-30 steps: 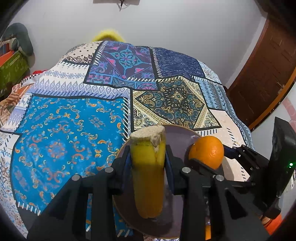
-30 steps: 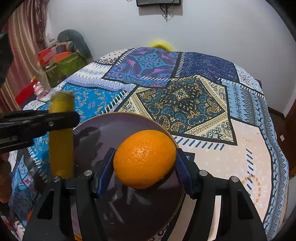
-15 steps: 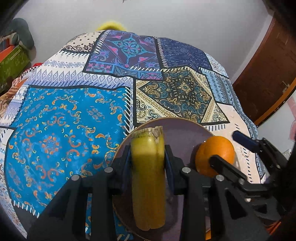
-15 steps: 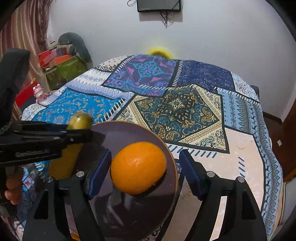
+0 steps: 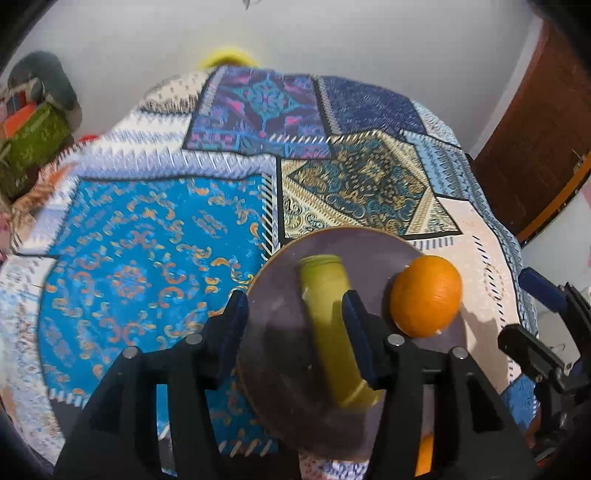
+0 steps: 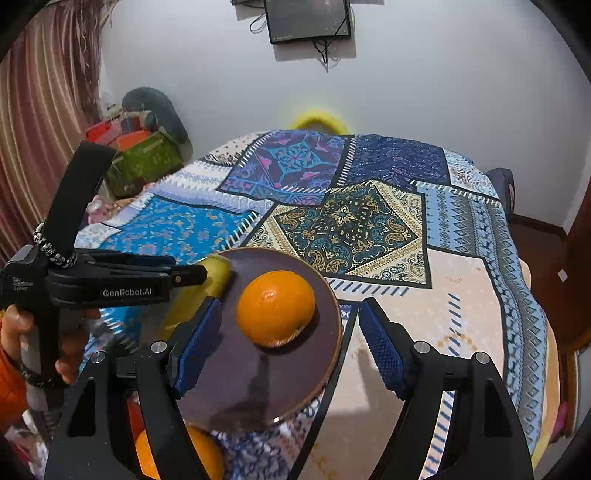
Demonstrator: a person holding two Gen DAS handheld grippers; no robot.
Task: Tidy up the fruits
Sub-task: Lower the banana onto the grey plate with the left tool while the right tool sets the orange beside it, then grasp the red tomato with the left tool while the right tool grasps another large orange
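White walls close off the room behind a bed covered by a patchwork quilt (image 6: 369,229) of blue, navy, purple and gold patterned panels. On the near part of that quilt sits a round, dark purple-brown plate (image 5: 280,354) with a thin tan rim.

2 fruits lie on the plate. A peeled, yellow-green piece of banana (image 5: 332,325) with a flat cut end lies lengthwise across the plate's middle, and a round orange (image 6: 275,308) rests just beside it, near the plate's right rim.

In the left wrist view, the left gripper (image 5: 293,330) hangs over the plate with its jaws spread wide; the banana piece lies between them, close against the right-hand pad, while a clear gap of plate shows on the other side. Motion blur softens the fruit, so contact with that pad cannot be told.

In the right wrist view, the right gripper (image 6: 290,343) is also opened wide, its blue ribbed pads (image 6: 380,343) standing apart from the orange on either side, touching nothing.

A second orange (image 6: 184,458) shows at the bottom edge of the right view, below the plate and partly hidden by the gripper frame. A dark wall-mounted screen (image 6: 308,18) hangs above the bed, and a brown wooden door (image 5: 535,147) stands at the right.
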